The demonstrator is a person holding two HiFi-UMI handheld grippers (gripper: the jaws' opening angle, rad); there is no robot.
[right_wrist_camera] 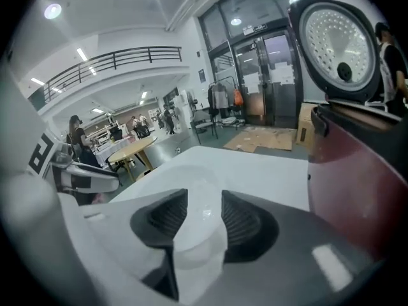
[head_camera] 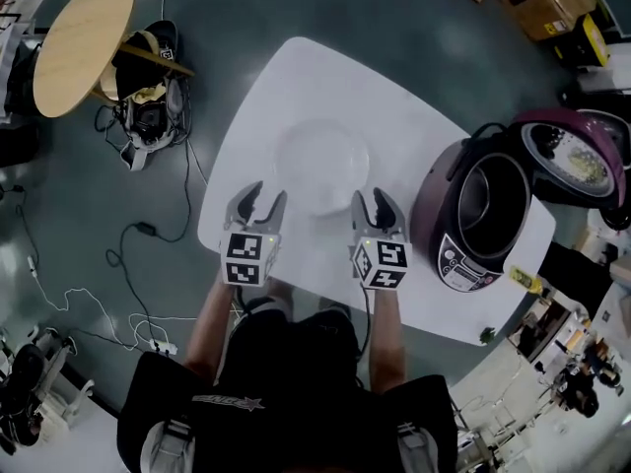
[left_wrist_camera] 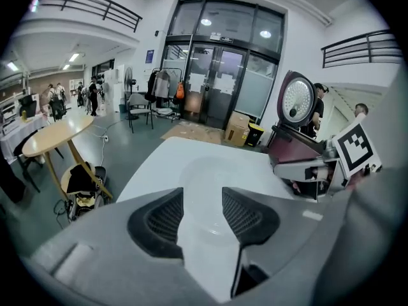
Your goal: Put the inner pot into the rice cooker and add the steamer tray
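Counting what sits on the white surface (head_camera: 394, 106): one clear steamer tray (head_camera: 322, 166) and one open rice cooker (head_camera: 473, 220) at the tray's 3 o'clock, with one inner pot (head_camera: 491, 200) already inside. Two grippers flank the tray's near rim, the left gripper (head_camera: 268, 195) at 7 o'clock and the right gripper (head_camera: 368, 197) at 5 o'clock. Both sets of fingers (left_wrist_camera: 167, 218) stand apart, gripping nothing.

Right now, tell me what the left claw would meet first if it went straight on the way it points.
Likely the near rim of the clear steamer tray on the white table; the open left claw frames it, though depth is unclear.
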